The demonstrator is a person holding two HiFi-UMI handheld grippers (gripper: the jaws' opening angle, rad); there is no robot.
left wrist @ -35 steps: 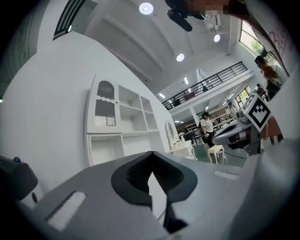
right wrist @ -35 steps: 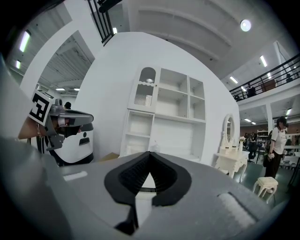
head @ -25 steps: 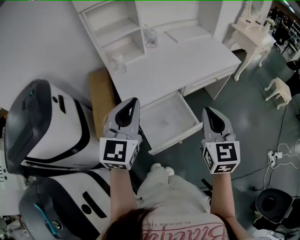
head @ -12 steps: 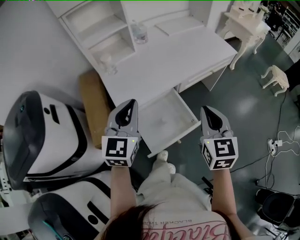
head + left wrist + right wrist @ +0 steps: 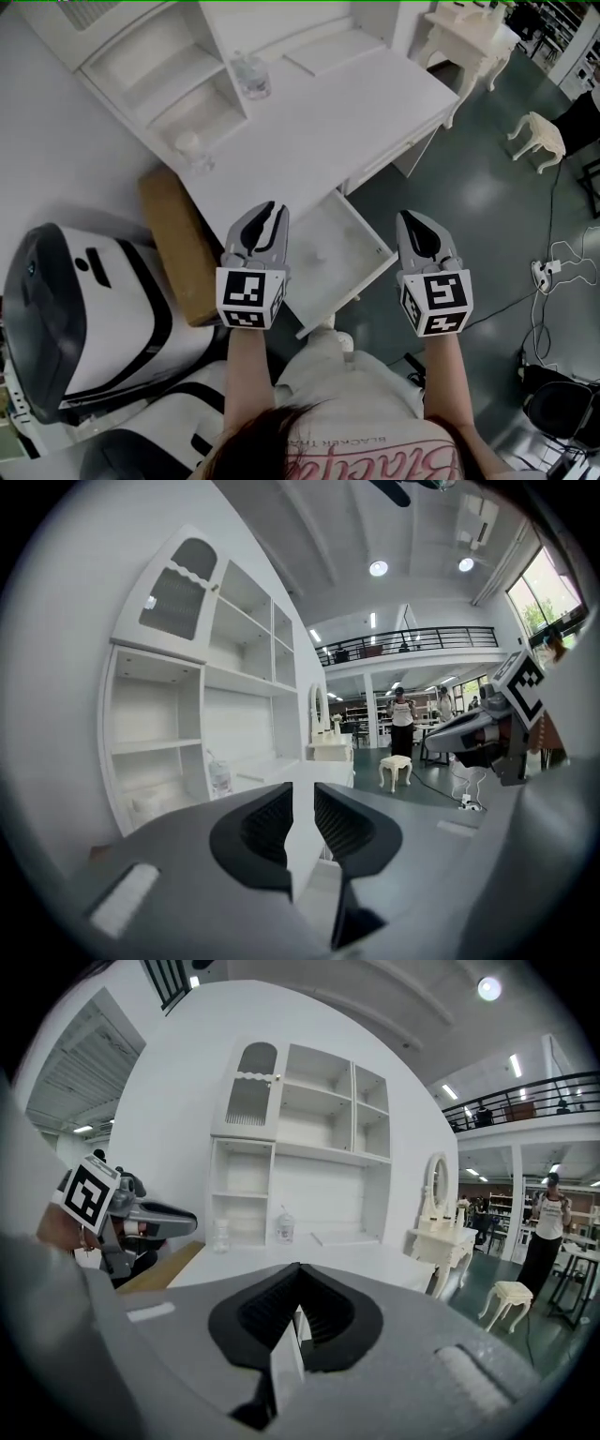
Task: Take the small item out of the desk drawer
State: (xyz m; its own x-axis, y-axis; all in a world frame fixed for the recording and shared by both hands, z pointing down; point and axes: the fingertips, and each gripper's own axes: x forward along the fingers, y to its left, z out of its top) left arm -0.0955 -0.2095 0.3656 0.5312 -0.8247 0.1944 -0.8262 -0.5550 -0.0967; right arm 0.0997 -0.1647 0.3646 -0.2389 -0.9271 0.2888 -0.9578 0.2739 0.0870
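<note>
The white desk [image 5: 309, 122] has its drawer [image 5: 361, 234] pulled out toward me, and no small item stands out plainly on its pale floor. My left gripper [image 5: 269, 208] hovers over the drawer's left edge. Its jaws have just been opening and stand slightly apart with nothing between them; the left gripper view shows the narrow gap at the left gripper [image 5: 302, 794]. My right gripper [image 5: 410, 217] hangs just right of the drawer's front corner. In its own view the right gripper [image 5: 298, 1274] has its tips meeting, shut and empty.
A clear bottle [image 5: 251, 75] stands on the desktop and a small cup [image 5: 187, 142] on a hutch shelf. A brown board [image 5: 178, 244] leans left of the desk, beside a white-and-black machine [image 5: 84, 300]. A white vanity [image 5: 464, 37], a stool [image 5: 536, 136] and floor cables [image 5: 553, 272] are to the right.
Both grippers have moved forward toward the open drawer and sunk a little. The left jaws, shut before, now show a narrow gap. The right jaws stay shut.
</note>
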